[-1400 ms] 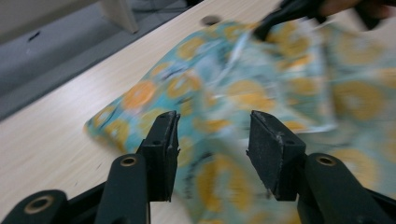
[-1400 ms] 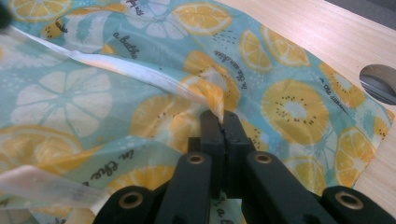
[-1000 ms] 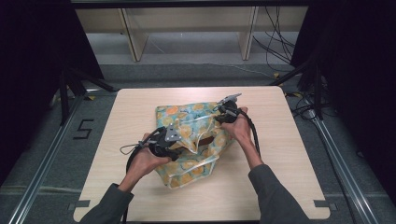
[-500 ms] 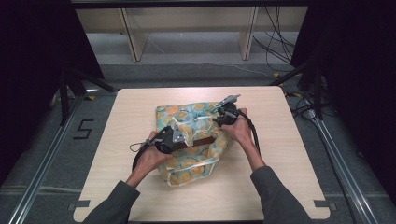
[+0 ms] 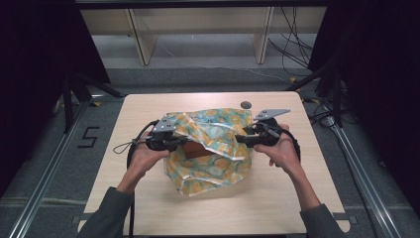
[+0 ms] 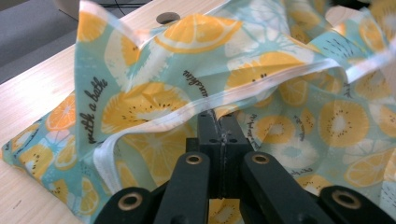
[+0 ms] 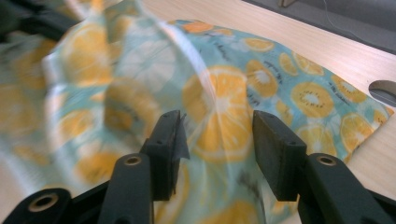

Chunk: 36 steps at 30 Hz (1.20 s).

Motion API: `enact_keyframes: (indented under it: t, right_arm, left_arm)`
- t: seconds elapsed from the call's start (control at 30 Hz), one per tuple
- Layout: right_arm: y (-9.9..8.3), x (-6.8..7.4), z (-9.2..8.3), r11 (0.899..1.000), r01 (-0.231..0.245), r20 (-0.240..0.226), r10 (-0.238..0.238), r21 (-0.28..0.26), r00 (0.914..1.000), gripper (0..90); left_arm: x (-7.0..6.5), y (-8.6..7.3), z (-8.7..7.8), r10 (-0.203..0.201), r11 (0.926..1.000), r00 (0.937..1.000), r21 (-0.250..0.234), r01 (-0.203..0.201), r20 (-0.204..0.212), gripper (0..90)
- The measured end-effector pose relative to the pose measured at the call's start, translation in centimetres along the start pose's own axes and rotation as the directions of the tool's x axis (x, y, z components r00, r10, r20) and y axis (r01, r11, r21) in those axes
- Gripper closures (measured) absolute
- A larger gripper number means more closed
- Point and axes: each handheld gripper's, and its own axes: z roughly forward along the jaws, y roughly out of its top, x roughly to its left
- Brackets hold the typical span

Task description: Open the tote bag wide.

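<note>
A cloth (image 5: pixel 214 130) printed with orange and kiwi slices lies bunched on the wooden table (image 5: pixel 277 198), and a brown box (image 5: pixel 200 150) peeks out from under its fold. My left gripper (image 5: pixel 184 142) is at the cloth's left side, shut on the white hem (image 6: pixel 154 122), which it holds lifted; its closed jaws (image 6: pixel 217 120) pinch the fabric (image 6: pixel 196 42). My right gripper (image 5: pixel 238 139) is at the cloth's right side. Its jaws (image 7: pixel 217 135) have just been opening and stand apart, with the cloth (image 7: pixel 219 100) draped just beyond them and not pressed.
A round hole (image 5: pixel 245 104) in the tabletop sits just behind the cloth, also seen as a hole (image 7: pixel 385 88) from the right gripper. Bare wood surrounds the cloth on all sides. Shelving legs and cables stand on the floor beyond the table's far edge.
The left gripper closed on the cloth's hem and lifted it slightly. The right gripper let go of the cloth, opened, and drew back to the right and toward the person.
</note>
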Motion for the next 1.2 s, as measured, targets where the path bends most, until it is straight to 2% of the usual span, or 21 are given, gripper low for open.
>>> enact_keyframes:
  t: [0.1,0.17,0.23,0.33,0.4,0.43,0.5,0.53,0.6,0.63,0.67,0.7,0.77,0.8,0.83,0.9,0.93,1.0,1.03,1.1,1.2]
  right_arm:
    - [-0.6,0.9,-1.6,0.999,0.031,0.008,-0.031,0.029,0.9995,50.7]
    - [-0.9,1.5,-2.6,0.998,0.048,0.017,-0.048,0.029,0.9987,50.4]
    - [-1.0,2.3,-3.3,0.998,0.06,0.022,-0.061,0.019,0.9979,50.3]
    - [-0.8,3.7,-3.6,0.994,0.105,-0.031,-0.104,0.006,0.994,50.3]
    - [-0.6,4.8,-2.9,0.993,0.114,-0.068,-0.114,-0.002,0.9911,50.3]
    - [-0.6,5.4,-2.2,0.992,0.13,-0.08,-0.13,-0.002,0.9883,50.2]
    - [-0.5,6.2,-0.3,0.986,0.165,-0.083,-0.163,0.027,0.9832,48.2]
    - [-0.5,6.5,0.5,0.985,0.166,-0.067,-0.162,0.051,0.9845,46.9]
    - [-0.6,6.6,2.6,0.982,0.169,-0.057,-0.164,0.09,0.9848,45.6]
    - [-0.7,6.7,3.7,0.983,0.155,-0.024,-0.153,0.101,0.988,44.6]
    - [-0.8,6.7,4.5,0.978,0.156,0.01,-0.159,0.141,0.9872,45.3]
    - [-0.8,6.6,5.2,0.974,0.162,0.011,-0.165,0.159,0.9862,46.9]
    - [-0.8,6.3,6.2,0.966,0.18,0.009,-0.185,0.183,0.9827,62.9]
    - [-0.7,6.1,6.3,0.958,0.205,0.028,-0.215,0.201,0.9763,68.7]
    - [-0.6,5.8,6.6,0.958,0.213,0.055,-0.227,0.192,0.9723,77.3]
    - [-0.4,5.4,6.4,0.962,0.217,0.047,-0.228,0.165,0.9726,88.5]
    - [-0.1,5.1,6.2,0.962,0.232,0.055,-0.241,0.144,0.9688,89.9]
    - [0.8,4.6,5.4,0.97,0.218,0.036,-0.223,0.104,0.9742,90.0]
    - [1.3,4.1,4.8,0.973,0.216,0.048,-0.22,0.077,0.9743,90.0]
    - [2.7,2.7,4.1,0.975,0.211,0.108,-0.218,0.074,0.97,90.0]
    - [4.4,-0.3,4.4,0.985,0.159,0.178,-0.169,0.071,0.9694,90.0]
  left_arm:
    - [0.2,0.1,0.1,0.014,0.9998,0.9999,0.016,-0.014,0.006,89.6]
    - [0.2,0.1,0.3,0.001,0.9998,1.0,0.02,-0.001,0.0,89.6]
    - [0.0,0.0,0.6,-0.037,0.9986,0.9993,0.039,0.037,-0.003,89.6]
    - [0.3,0.0,1.3,0.001,0.9991,1.0,0.042,-0.002,0.006,89.6]
    - [0.3,0.1,1.6,0.017,0.9985,0.9997,0.052,-0.018,0.018,89.6]
    - [0.1,0.0,1.7,0.004,0.9985,0.9999,0.054,-0.005,0.016,89.6]
    - [0.1,0.0,1.8,0.024,0.9979,0.9995,0.059,-0.025,0.02,89.6]
    - [-0.1,-0.1,1.9,0.007,0.9982,0.9998,0.06,-0.008,0.019,89.5]
    - [0.0,-0.1,1.9,0.019,0.9979,0.9995,0.061,-0.021,0.027,89.5]
    - [0.0,-0.2,1.9,0.023,0.9977,0.9993,0.064,-0.025,0.029,89.5]
    - [0.0,-0.3,1.9,0.009,0.998,0.9995,0.063,-0.011,0.032,89.5]
    - [0.0,-0.3,1.9,0.002,0.9981,0.9995,0.061,-0.004,0.03,89.5]
    - [0.2,-0.4,1.9,0.022,0.9975,0.9993,0.067,-0.024,0.03,89.5]
    - [0.1,-0.5,2.0,0.01,0.9976,0.9996,0.069,-0.012,0.027,89.5]
    - [0.1,-0.6,2.0,0.008,0.9976,0.9996,0.069,-0.01,0.027,89.5]
    - [0.0,-0.7,1.9,0.005,0.9974,0.9995,0.072,-0.007,0.031,89.5]
    - [-0.1,-0.7,1.8,0.015,0.9971,0.9994,0.075,-0.017,0.032,89.5]
    - [-0.3,-0.9,1.7,0.017,0.9969,0.9993,0.076,-0.02,0.034,89.5]
    - [-0.4,-1.0,1.6,0.026,0.9963,0.9988,0.081,-0.029,0.041,89.5]
    - [-0.7,-1.4,1.5,0.035,0.9953,0.9981,0.088,-0.039,0.05,89.5]
    - [-0.9,-1.8,1.2,0.046,0.994,0.9972,0.096,-0.052,0.059,89.5]
